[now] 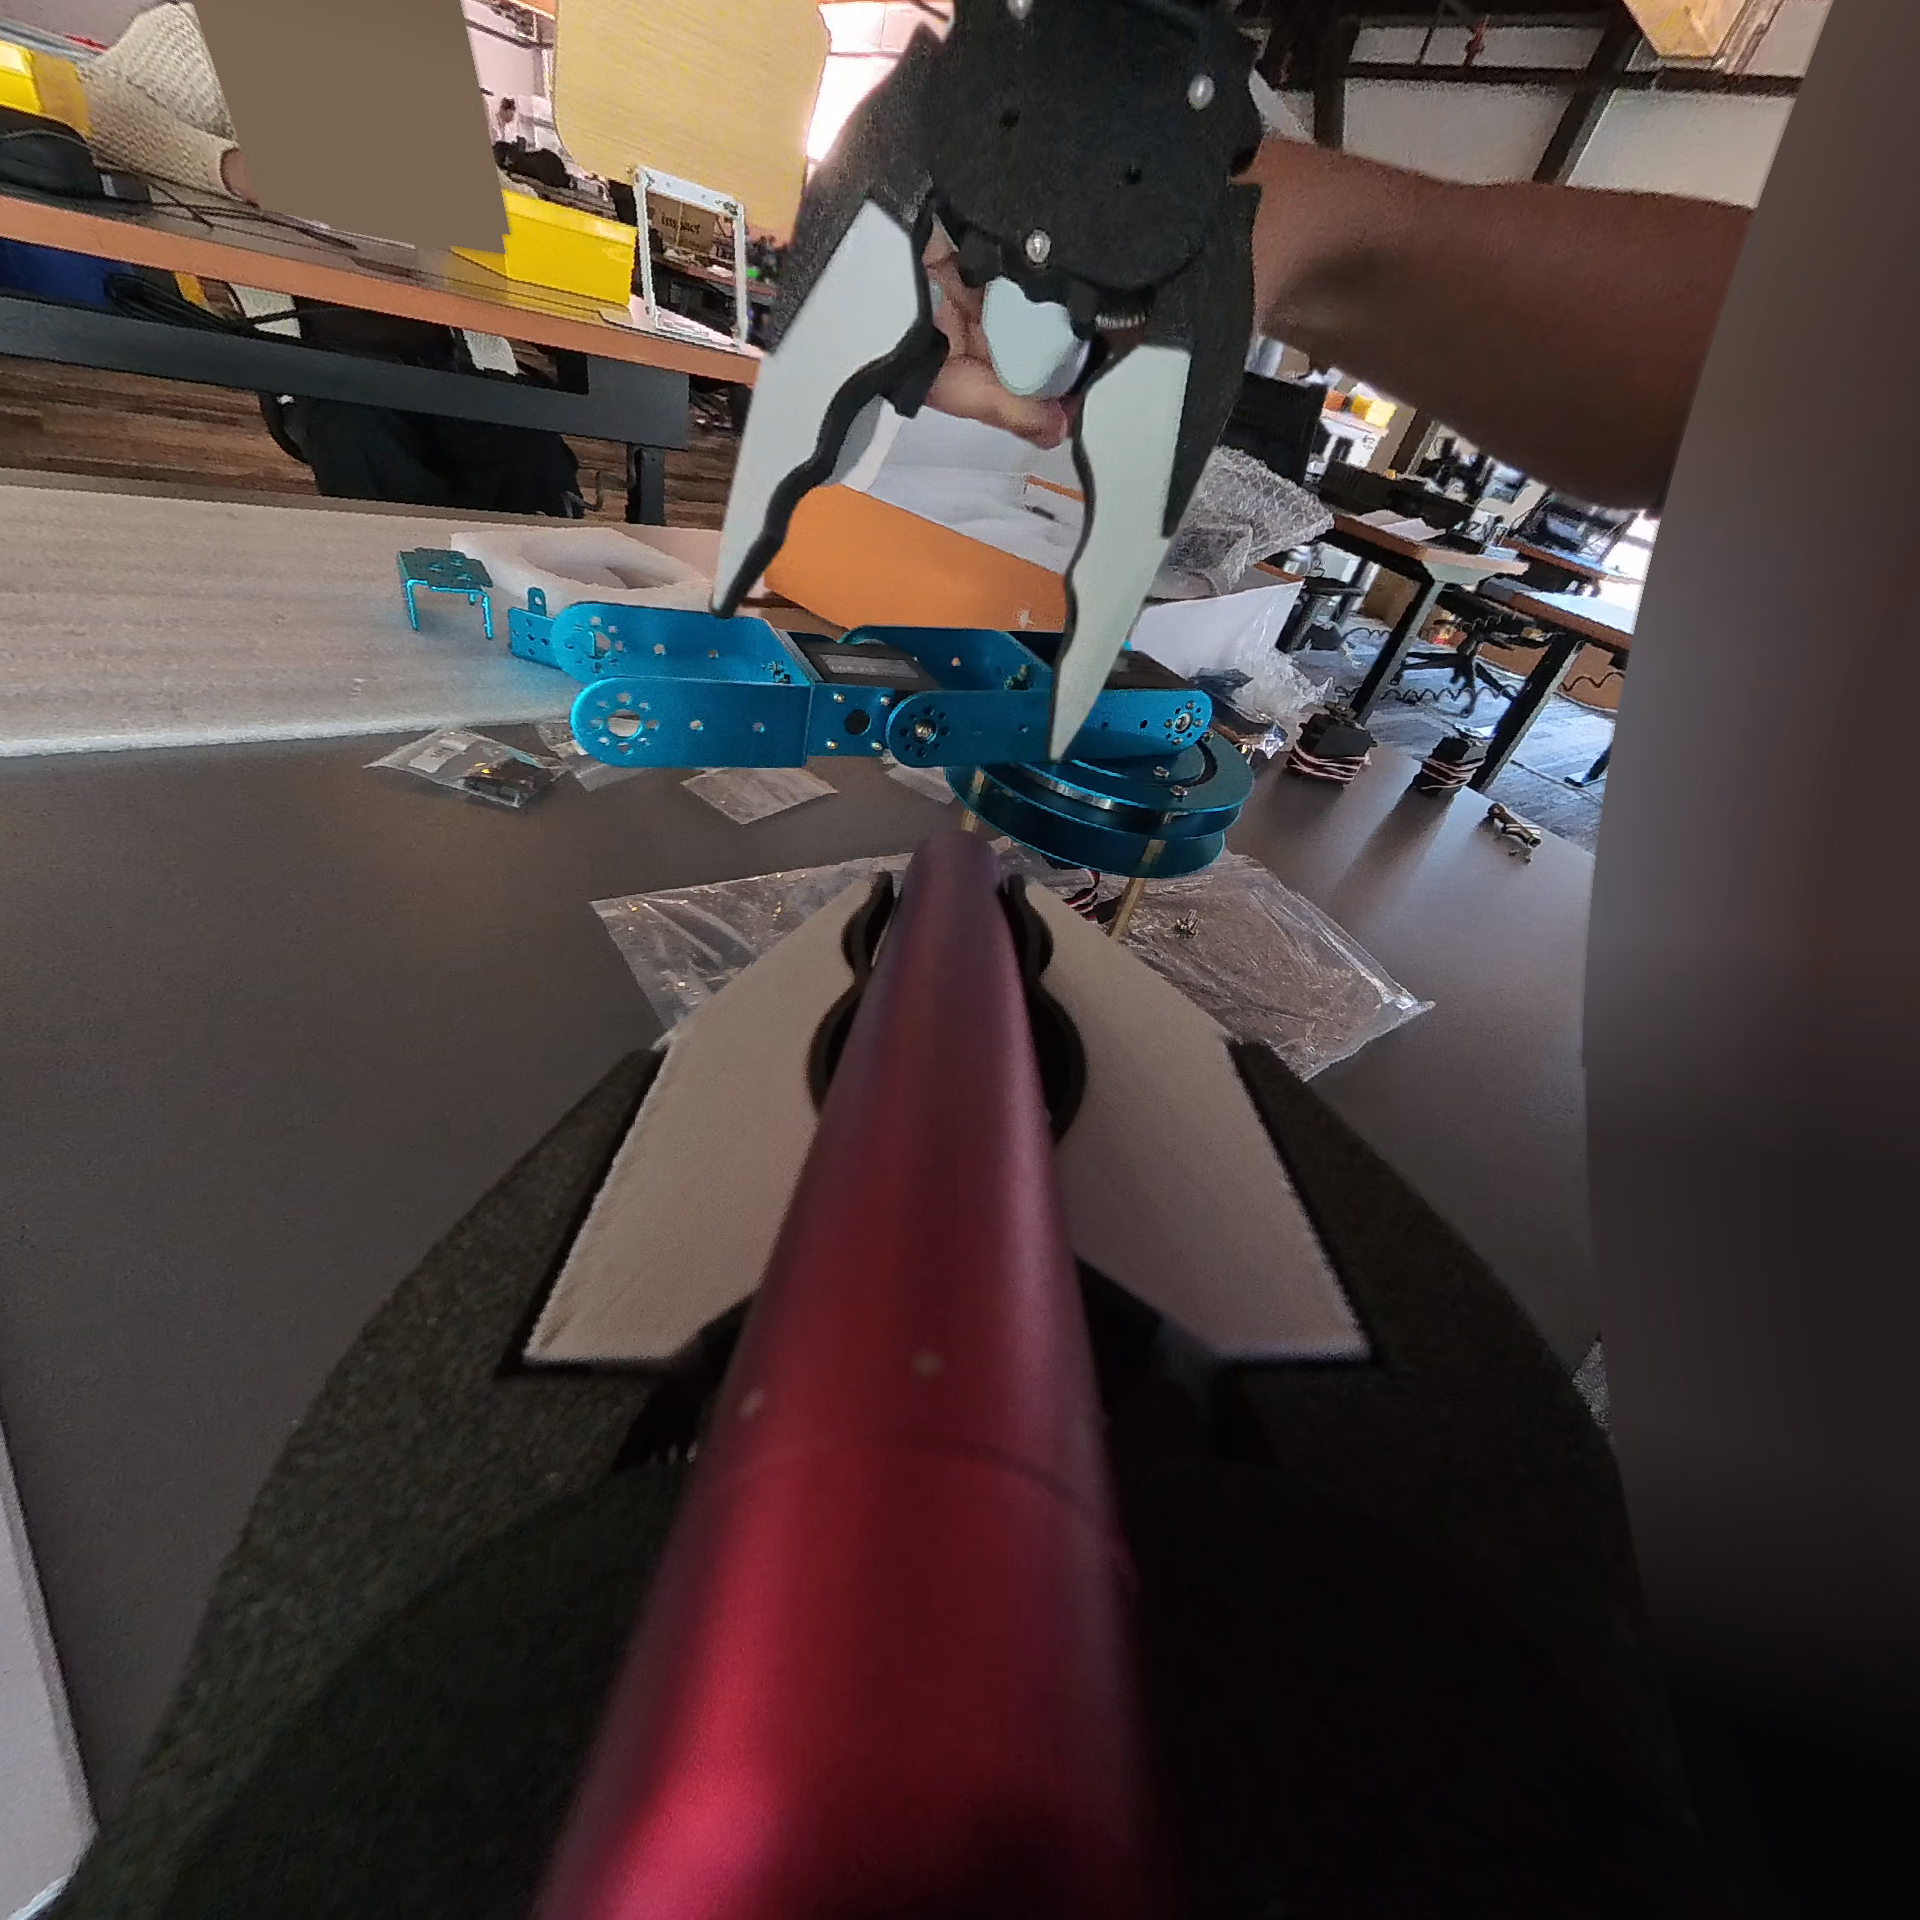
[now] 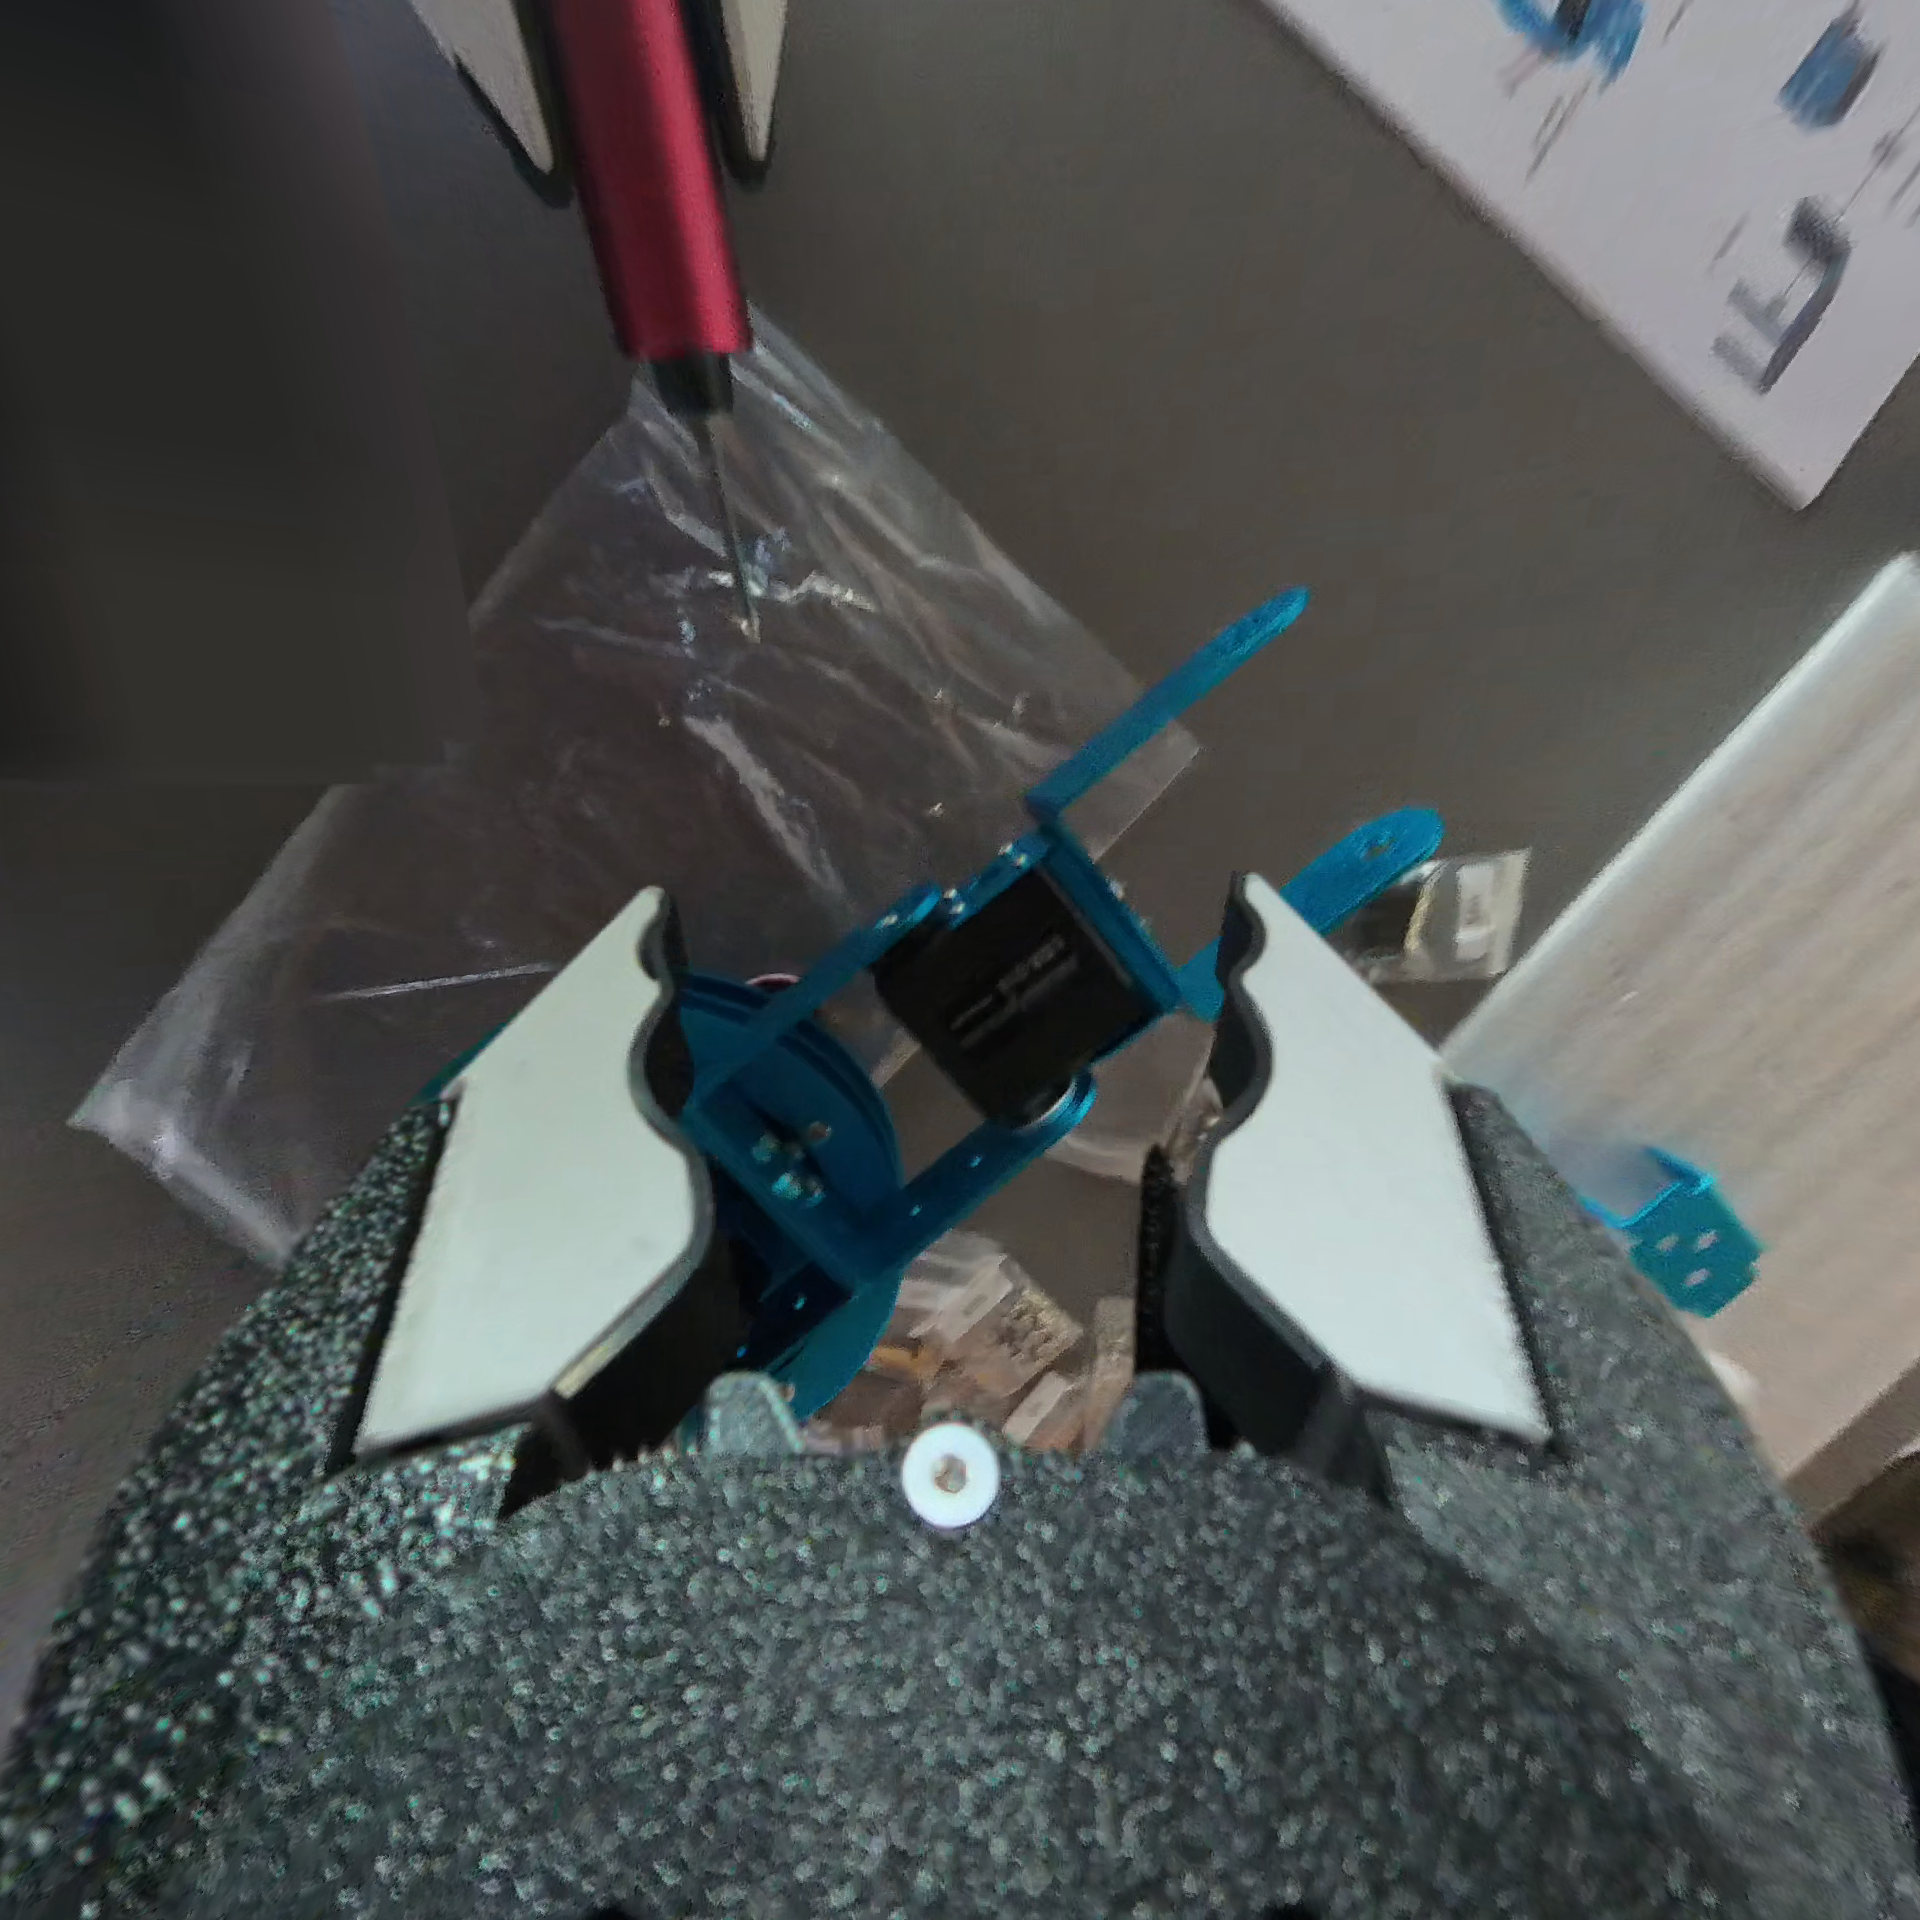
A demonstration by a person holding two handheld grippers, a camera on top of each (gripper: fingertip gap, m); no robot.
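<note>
My left gripper [image 1: 951, 883] is shut on a red screwdriver [image 1: 914, 1247] that runs forward between its fingers. In the right wrist view the screwdriver [image 2: 649, 187] points down with its thin tip on a clear plastic bag [image 2: 831, 623]. A blue metal robot arm [image 1: 717, 717] lies on the dark table, joined to a round blue base [image 1: 1101, 800]. My right gripper [image 1: 894, 675] is open and comes down from above, its fingers on either side of the arm. In its own view, the right gripper [image 2: 948, 899] straddles a blue bracket [image 2: 831, 1174] holding a black servo [image 2: 997, 997].
A loose blue bracket [image 1: 442, 587] and white foam [image 1: 582, 561] lie at the far left. Small hardware bags [image 1: 488, 769] sit in front of the arm, spare servos [image 1: 1330, 743] to the right. An orange box [image 1: 914, 561] stands behind. A white box [image 2: 1558, 208] lies nearby. About 11 centimetres separates my left fingertips from my right.
</note>
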